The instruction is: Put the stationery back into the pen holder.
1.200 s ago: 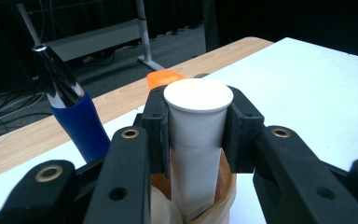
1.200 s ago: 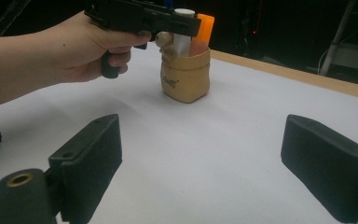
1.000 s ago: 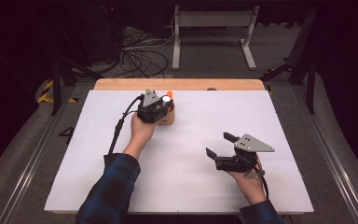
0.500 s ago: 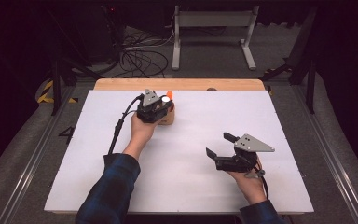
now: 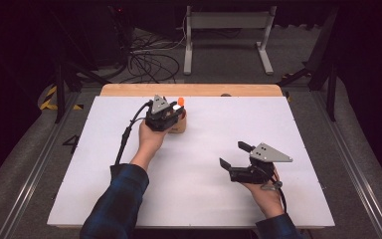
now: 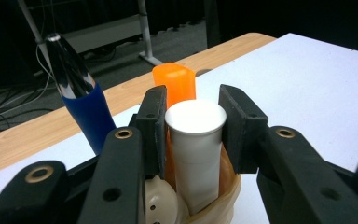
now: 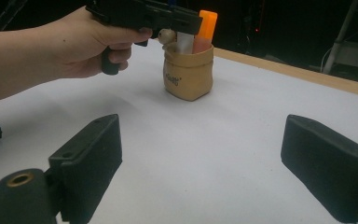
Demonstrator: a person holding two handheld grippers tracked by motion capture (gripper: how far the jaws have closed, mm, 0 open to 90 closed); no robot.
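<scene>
Left gripper view looks straight along the jaws at a white tube [image 6: 196, 149] standing upright in a tan pouch [image 6: 216, 205], its flat round top level with the black pads [image 6: 151, 126] on either side. The left gripper [image 6: 196, 128] brackets that tube: one pad seems to touch its left flank, while a thin gap shows at the other, so I cannot tell whether the hold is firm; the jaws have just been opening a little, with the tube between them. The tube's long axis runs vertical, square to the line between the pads, so I judge that any lift has to go straight up along that axis to clear the pouch rim. An orange tube [image 6: 175, 84] stands just behind the white one, touching or nearly so, and a blue pen [image 6: 81, 100] with a shiny tip leans out to the left, well clear of the pads. From the high view the pouch [image 5: 179, 124] sits near the far edge of the table [image 5: 199, 199], left of centre, with the left gripper [image 5: 166, 117] right over it. The right gripper [image 5: 236, 154] rests well apart toward the near right, jaws wide with nothing between them, pointed at the pouch [image 7: 189, 74], so the left hand is plainly the nearer one
</scene>
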